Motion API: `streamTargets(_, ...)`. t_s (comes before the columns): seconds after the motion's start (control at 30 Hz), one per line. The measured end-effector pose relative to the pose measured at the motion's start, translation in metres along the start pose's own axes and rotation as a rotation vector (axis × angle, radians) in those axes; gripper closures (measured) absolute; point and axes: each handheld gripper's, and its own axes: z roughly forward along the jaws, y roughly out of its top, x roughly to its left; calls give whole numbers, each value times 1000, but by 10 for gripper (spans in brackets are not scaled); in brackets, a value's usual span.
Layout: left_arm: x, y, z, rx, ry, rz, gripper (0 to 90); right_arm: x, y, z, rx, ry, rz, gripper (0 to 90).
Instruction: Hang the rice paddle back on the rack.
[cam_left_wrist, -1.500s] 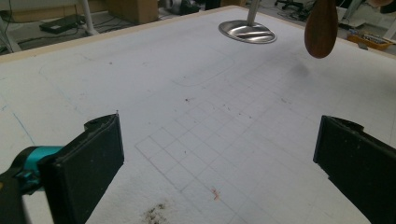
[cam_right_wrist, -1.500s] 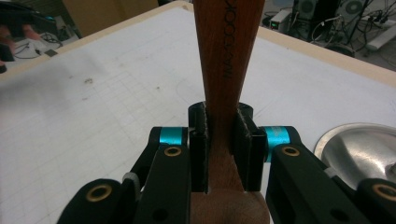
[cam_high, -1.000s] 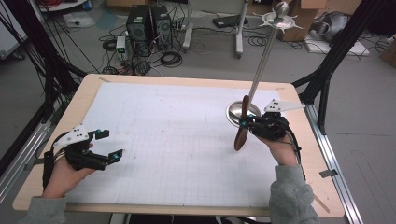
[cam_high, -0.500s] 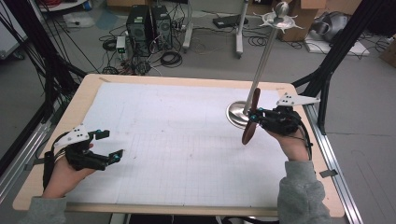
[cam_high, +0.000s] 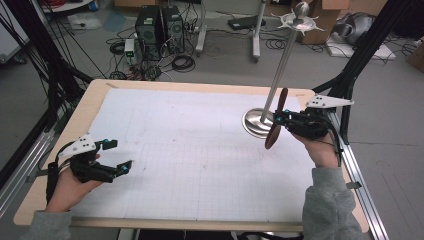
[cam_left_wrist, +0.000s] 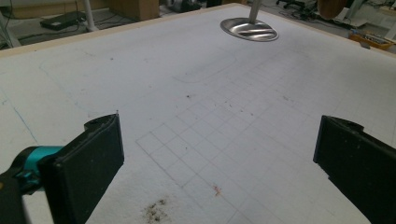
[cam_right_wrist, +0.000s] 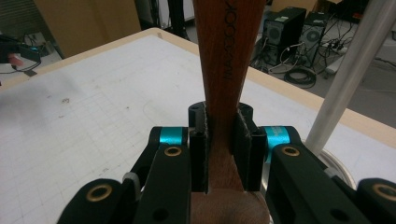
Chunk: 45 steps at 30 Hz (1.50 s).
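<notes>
A brown wooden spoon (cam_high: 276, 120) stands nearly upright, held by its handle in my right gripper (cam_high: 281, 119), which is shut on it above the table's right side. In the right gripper view the handle (cam_right_wrist: 223, 70) rises between the shut pads (cam_right_wrist: 244, 149). Just behind the spoon is a metal stand, with a round base (cam_high: 252, 123), a slanting pole (cam_high: 283, 62) and hooks at its top (cam_high: 299, 19). The spoon's bowl end hangs over the base's front rim. Low over the front left of the mat, my left gripper (cam_high: 119, 156) is open with nothing in it (cam_left_wrist: 217, 158). The stand's base (cam_left_wrist: 249, 29) lies far off in its view.
A white gridded mat (cam_high: 190, 150) covers the wooden table (cam_high: 90, 105). Black frame posts (cam_high: 360, 55) stand at both sides. Computer towers (cam_high: 157, 25) and cables lie on the floor beyond the far edge.
My right gripper has carried the wooden spoon to the right and a little farther away, closer to the stand's pole. The left gripper has stayed in place, still open.
</notes>
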Motion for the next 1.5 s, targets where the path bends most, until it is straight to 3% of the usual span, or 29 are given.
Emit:
streamTargets(0.47,0,-1,0,3,0,-4,22,-16,9,-10,-26,-2,-4,778)
streamTargets(0.8,1,-2,1,5,1,-11,22,-28,13,-15,-20,35,-4,778)
streamTargets(1.13,-1,-2,1,11,2,-6,22,-41,20,-22,-12,38,-9,779)
streamTargets(1.5,0,-6,-6,12,22,-16,21,-51,24,-20,-23,39,-12,779)
